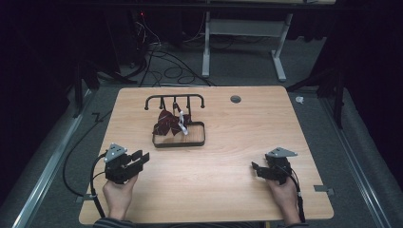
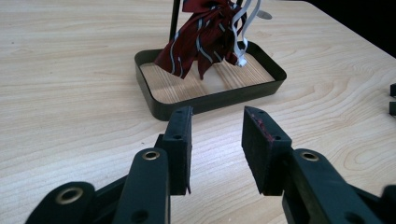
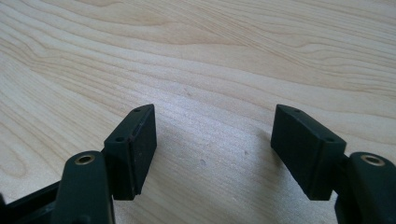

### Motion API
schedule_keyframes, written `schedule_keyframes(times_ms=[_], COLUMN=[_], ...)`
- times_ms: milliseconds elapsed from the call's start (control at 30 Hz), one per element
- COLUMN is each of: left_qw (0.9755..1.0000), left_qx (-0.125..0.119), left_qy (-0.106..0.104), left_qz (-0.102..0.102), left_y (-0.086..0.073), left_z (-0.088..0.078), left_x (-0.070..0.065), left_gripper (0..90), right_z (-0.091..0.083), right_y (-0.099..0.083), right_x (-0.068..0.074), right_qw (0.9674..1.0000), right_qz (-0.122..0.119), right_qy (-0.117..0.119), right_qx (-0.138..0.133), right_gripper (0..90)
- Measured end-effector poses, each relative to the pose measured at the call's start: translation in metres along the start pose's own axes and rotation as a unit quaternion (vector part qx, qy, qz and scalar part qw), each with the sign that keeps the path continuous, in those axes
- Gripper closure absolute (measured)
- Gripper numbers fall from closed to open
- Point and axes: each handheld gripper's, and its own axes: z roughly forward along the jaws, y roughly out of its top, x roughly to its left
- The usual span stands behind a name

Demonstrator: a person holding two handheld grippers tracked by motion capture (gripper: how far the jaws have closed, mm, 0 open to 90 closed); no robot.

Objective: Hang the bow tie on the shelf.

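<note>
A black rack (image 1: 175, 99) with hooks stands over a shallow black tray (image 1: 179, 141) at the table's back centre. A dark red striped cloth (image 1: 166, 122) and a white ribbon (image 1: 182, 122) hang from the hooks down into the tray; the left gripper view shows the cloth (image 2: 201, 37) and the tray (image 2: 210, 100) just ahead. My left gripper (image 1: 141, 158) rests near the front left, open and holding nothing (image 2: 215, 135). My right gripper (image 1: 256, 168) rests at the front right, open wide over bare wood (image 3: 214, 135).
A wooden table (image 1: 228, 190) carries a small round grey grommet (image 1: 235, 99) near its back edge. Beyond the table stand a white desk frame (image 1: 247, 28) and loose cables (image 1: 161, 61) on the grey floor. Metal rails run along both sides.
</note>
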Motion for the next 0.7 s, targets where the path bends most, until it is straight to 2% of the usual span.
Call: schedule_keyframes(times_ms=[467, 700], left_qw=[0.9998, 0.9994], left_qx=[0.009, 0.022], left_qy=[0.001, -0.002], left_qz=[-0.018, -0.027], left_y=[-0.013, -0.023], left_z=[0.004, 0.01], left_x=[0.005, 0.008], left_gripper=[63.1, 61.6], right_z=[0.0, 0.0], right_y=[0.0, 0.0], right_x=[0.0, 0.0], right_qw=[1.0, 1.0], right_qz=[0.0, 0.001], right_qy=[0.0, -0.001], right_qx=[0.0, 0.0], right_gripper=[32.7, 32.6])
